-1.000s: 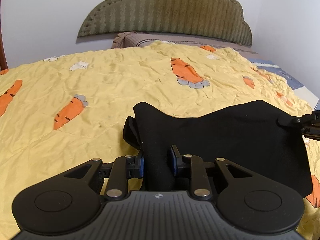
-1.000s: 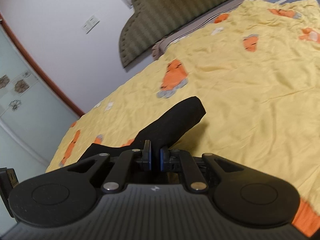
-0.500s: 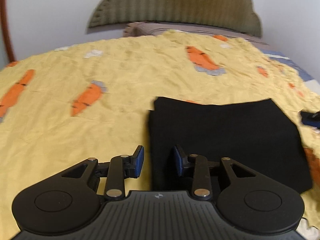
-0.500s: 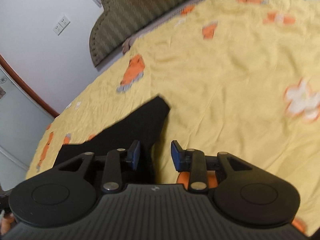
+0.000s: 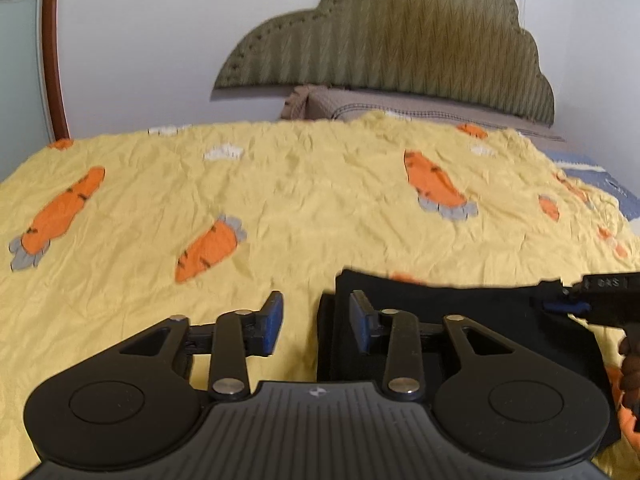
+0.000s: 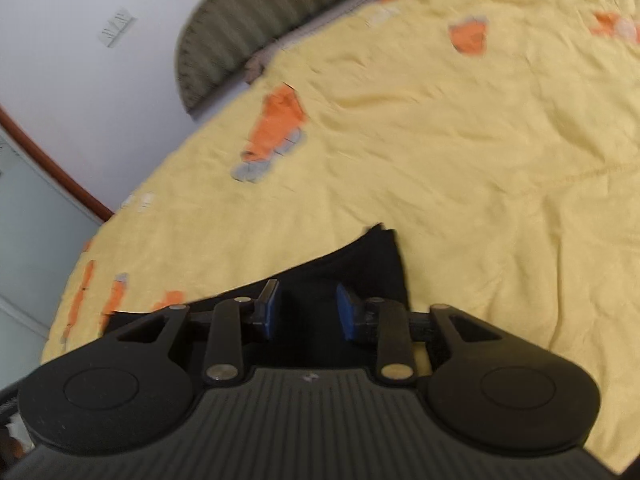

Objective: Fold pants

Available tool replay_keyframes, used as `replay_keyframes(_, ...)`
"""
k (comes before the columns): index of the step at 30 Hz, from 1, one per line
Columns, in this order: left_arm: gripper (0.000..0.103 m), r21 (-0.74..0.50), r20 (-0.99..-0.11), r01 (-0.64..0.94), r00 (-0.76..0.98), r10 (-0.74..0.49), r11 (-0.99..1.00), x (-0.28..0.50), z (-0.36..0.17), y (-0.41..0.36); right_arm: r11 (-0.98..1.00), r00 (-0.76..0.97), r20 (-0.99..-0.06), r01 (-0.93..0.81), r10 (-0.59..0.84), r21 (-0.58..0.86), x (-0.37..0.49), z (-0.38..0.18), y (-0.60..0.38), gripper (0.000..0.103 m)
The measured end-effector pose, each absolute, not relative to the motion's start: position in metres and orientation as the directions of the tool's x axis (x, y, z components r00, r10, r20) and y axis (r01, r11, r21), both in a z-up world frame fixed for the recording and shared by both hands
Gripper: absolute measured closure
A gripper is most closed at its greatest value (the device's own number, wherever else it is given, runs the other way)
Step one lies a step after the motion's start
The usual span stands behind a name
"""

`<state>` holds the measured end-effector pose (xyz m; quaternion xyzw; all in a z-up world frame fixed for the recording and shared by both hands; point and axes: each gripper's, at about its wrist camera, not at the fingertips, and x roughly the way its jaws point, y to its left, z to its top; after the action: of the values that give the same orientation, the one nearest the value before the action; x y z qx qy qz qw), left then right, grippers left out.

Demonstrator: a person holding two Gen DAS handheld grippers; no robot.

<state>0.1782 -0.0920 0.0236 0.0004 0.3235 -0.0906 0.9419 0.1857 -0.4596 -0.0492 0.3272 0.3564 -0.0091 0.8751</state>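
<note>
The black pants lie folded flat on the yellow carrot-print bedspread. My left gripper is open and empty, just above the fold's left edge. My right gripper is open and empty over the fold's right corner; the pants show between and beyond its blue pads. The right gripper also shows at the right edge of the left wrist view, above the pants.
A green padded headboard and a brown pillow stand at the far end of the bed. A white wall and a wood-trimmed door are on the left. A blue sheet shows at the bed's right edge.
Both grippers opened and let go of the pants, which dropped flat onto the bed. Both then lifted and drew back a little; the left one shifted left.
</note>
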Motion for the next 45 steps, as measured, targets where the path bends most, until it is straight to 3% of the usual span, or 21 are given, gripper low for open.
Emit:
replay_keyframes(5, 0.051, -0.064, -0.586, 0.206, 0.784, -0.204, 0.976, 0.190, 0.029, -0.113, 0.801, 0.788, -0.589, 0.229, 0.180, 0.552, 0.168, -0.032, -0.462, 0.068)
replay_keyframes(7, 0.035, -0.108, -0.600, 0.273, 0.748, -0.282, 0.956, 0.199, 0.026, -0.127, 0.817, 0.793, -0.579, 0.202, 0.187, 0.540, 0.167, -0.025, -0.460, 0.067)
replay_keyframes(10, 0.034, -0.165, -0.640, 0.293, 0.695, -0.328, 0.942, 0.216, 0.008, -0.142, 0.820, 0.783, -0.596, 0.219, 0.176, 0.529, 0.177, -0.028, -0.464, 0.067)
replay_keyframes(14, 0.034, -0.104, -0.718, 0.250, 0.651, -0.247, 0.962, 0.233, -0.026, -0.145, 0.833, 0.754, -0.638, 0.245, 0.157, 0.495, 0.191, -0.044, -0.464, 0.070)
replay_keyframes(17, 0.033, -0.050, -0.706, 0.247, 0.677, -0.209, 0.968, 0.221, -0.027, -0.139, 0.858, 0.770, -0.629, 0.252, 0.103, 0.449, 0.176, -0.028, -0.457, 0.065)
replay_keyframes(19, 0.033, -0.082, -0.711, 0.246, 0.665, -0.230, 0.966, 0.215, -0.027, -0.129, 0.887, 0.793, -0.601, 0.205, 0.097, 0.414, 0.157, -0.015, -0.449, 0.060)
replay_keyframes(23, 0.030, -0.120, -0.728, 0.254, 0.635, -0.259, 0.960, 0.198, -0.031, -0.113, 0.893, 0.791, -0.563, 0.048, 0.240, 0.448, 0.118, -0.008, -0.424, 0.048)
replay_keyframes(28, 0.025, -0.143, -0.717, 0.263, 0.637, -0.282, 0.954, 0.182, -0.033, -0.098, 0.946, 0.729, -0.649, 0.003, 0.219, 0.323, 0.074, -0.028, -0.398, 0.047)
replay_keyframes(32, 0.025, -0.061, -0.682, 0.281, 0.689, -0.246, 0.958, 0.162, -0.019, -0.102, 0.968, 0.739, -0.650, -0.012, 0.176, 0.249, 0.045, -0.023, -0.393, 0.045)
replay_keyframes(37, 0.025, -0.028, -0.677, 0.325, 0.689, -0.257, 0.945, 0.142, -0.018, -0.108, 0.918, 0.772, -0.615, 0.109, 0.164, 0.382, 0.034, -0.023, -0.429, 0.040)
replay_keyframes(41, 0.025, -0.048, -0.702, 0.311, 0.666, -0.253, 0.949, 0.144, -0.031, -0.103, 0.757, 0.760, -0.557, 0.136, 0.335, 0.640, 0.033, -0.051, -0.457, 0.043)
replay_keyframes(45, 0.025, -0.086, -0.706, 0.297, 0.655, -0.268, 0.951, 0.147, -0.032, -0.099, 0.610, 0.770, -0.483, 0.156, 0.418, 0.777, 0.025, -0.072, -0.467, 0.060)
